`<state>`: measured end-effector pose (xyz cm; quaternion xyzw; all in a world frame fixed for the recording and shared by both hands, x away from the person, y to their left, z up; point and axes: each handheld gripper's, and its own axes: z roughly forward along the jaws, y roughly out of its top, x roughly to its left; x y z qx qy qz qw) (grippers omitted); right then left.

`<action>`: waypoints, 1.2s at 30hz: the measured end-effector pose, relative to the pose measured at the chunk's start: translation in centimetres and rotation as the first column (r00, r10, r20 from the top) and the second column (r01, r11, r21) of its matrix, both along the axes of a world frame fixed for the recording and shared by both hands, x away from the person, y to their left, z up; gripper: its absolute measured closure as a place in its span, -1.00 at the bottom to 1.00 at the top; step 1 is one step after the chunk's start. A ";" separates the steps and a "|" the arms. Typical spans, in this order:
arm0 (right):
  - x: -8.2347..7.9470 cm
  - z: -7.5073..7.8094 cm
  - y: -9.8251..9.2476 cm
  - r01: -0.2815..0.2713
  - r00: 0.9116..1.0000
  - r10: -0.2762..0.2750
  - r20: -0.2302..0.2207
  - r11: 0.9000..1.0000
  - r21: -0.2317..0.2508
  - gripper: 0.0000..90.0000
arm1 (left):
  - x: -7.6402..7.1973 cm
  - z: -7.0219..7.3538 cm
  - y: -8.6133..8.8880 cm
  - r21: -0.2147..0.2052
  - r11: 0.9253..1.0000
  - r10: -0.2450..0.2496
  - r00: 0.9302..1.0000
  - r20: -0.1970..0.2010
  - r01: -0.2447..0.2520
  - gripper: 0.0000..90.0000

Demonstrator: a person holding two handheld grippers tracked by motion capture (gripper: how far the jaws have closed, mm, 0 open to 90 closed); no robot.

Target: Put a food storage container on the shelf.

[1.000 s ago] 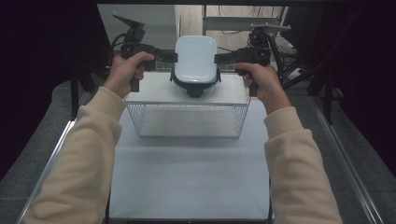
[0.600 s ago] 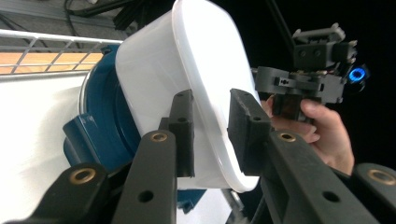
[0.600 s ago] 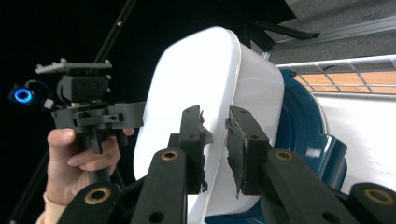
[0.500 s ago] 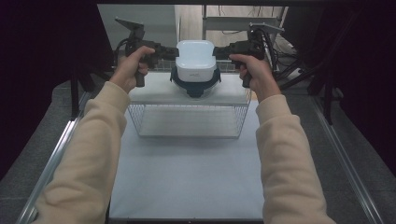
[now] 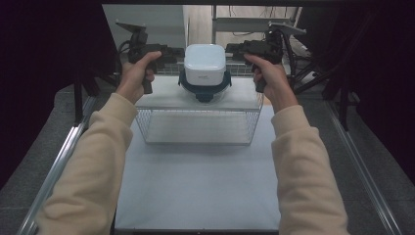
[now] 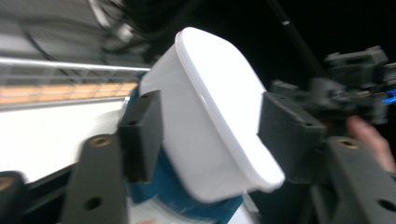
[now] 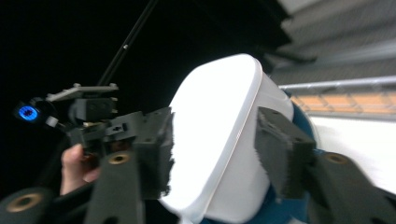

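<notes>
We see the white counter point(image 5: 195, 196) with a wire basket point(image 5: 198, 125) turned upside down on it. On the basket's flat top sits a white container with a dark blue lid point(image 5: 204, 71), itself upside down. Our left gripper point(image 5: 169, 53) and right gripper point(image 5: 234, 49) flank it. Both sets of jaws have just been opening; they stand half wide around the container, seemingly off its walls, though blur leaves contact uncertain.
</notes>
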<state>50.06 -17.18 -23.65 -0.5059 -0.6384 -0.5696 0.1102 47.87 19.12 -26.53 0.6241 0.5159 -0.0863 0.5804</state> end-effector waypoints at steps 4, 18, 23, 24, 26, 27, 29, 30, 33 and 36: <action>-2.1 0.8 -1.0 0.009 0.994 0.001 0.106 0.996 -0.087 -0.10 | -3.0 0.7 0.9 0.025 1.000 -0.006 0.995 0.102 0.004 -0.26; -14.2 -4.0 -5.3 0.011 0.930 0.088 0.356 0.964 -0.266 -0.38 | -15.6 -5.8 1.7 0.284 0.958 -0.047 0.969 0.244 -0.025 -0.43; -17.7 -8.2 -6.6 0.027 0.917 0.101 0.387 0.950 -0.311 -0.42 | -18.6 -10.1 1.5 0.352 0.936 -0.056 0.972 0.229 -0.029 -0.44; -18.2 -9.1 -6.8 0.035 0.915 0.101 0.391 0.945 -0.326 -0.43 | -19.0 -10.9 1.4 0.365 0.930 -0.061 0.973 0.222 -0.025 -0.44; -19.1 -10.8 -7.1 0.045 0.916 0.101 0.388 0.936 -0.350 -0.44 | -19.5 -12.4 1.3 0.387 0.922 -0.060 0.976 0.209 -0.026 -0.45; -19.6 -12.4 -7.3 0.050 0.921 0.099 0.378 0.930 -0.364 -0.44 | -19.7 -13.0 1.2 0.394 0.919 -0.060 0.978 0.202 -0.026 -0.45; -19.8 -13.2 -7.3 0.051 0.923 0.098 0.373 0.927 -0.371 -0.45 | -20.0 -14.0 1.2 0.407 0.913 -0.056 0.980 0.192 -0.028 -0.45; -19.9 -13.9 -7.4 0.054 0.924 0.099 0.370 0.923 -0.381 -0.46 | -20.1 -14.5 1.2 0.413 0.910 -0.057 0.980 0.188 -0.027 -0.46; -20.1 -15.8 -7.5 0.050 0.936 0.098 0.339 0.914 -0.403 -0.47 | -20.4 -15.5 1.3 0.411 0.911 -0.046 0.983 0.178 -0.032 -0.46; -20.1 -16.7 -7.6 0.055 0.940 0.093 0.330 0.909 -0.413 -0.48 | -20.6 -16.1 1.3 0.414 0.910 -0.052 0.985 0.164 -0.021 -0.46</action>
